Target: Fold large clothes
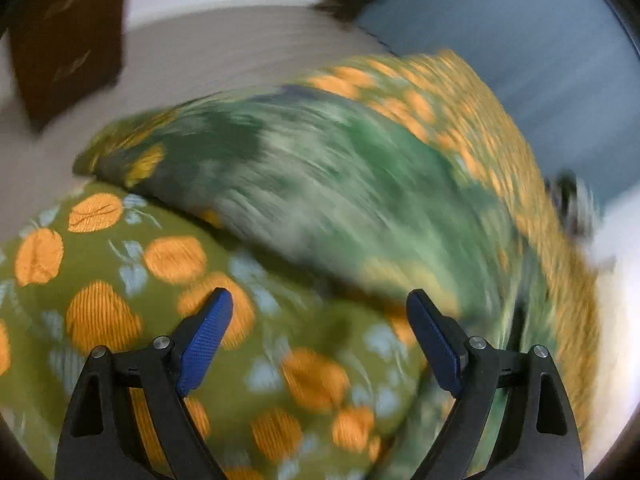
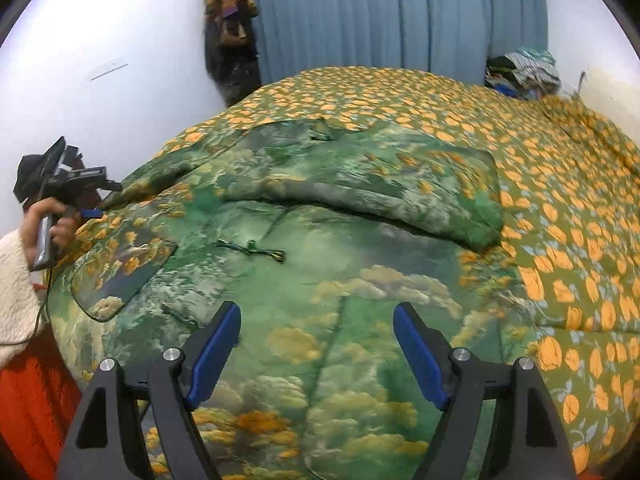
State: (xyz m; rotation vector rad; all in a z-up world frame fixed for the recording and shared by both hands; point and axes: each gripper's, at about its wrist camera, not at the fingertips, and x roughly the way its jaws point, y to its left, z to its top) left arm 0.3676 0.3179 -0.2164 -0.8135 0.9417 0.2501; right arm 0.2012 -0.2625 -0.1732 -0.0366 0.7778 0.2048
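Note:
A large green garment with a cloud and foliage print (image 2: 320, 264) lies spread on a bed, one part folded over on itself at the far side (image 2: 380, 184). It shows blurred in the left wrist view (image 1: 320, 184). My right gripper (image 2: 316, 320) is open and empty just above the garment's near part. My left gripper (image 1: 320, 304) is open and empty over the bedspread beside the garment; it also shows in the right wrist view (image 2: 86, 213) at the bed's left edge, held in a hand.
The bed is covered by an olive bedspread with orange fruit print (image 2: 560, 216). A blue curtain (image 2: 380, 12) hangs behind. A pile of clothes (image 2: 520, 72) sits at the far right. Dark items hang on the white wall (image 2: 230, 32). A dark cabinet (image 1: 64, 36) stands left.

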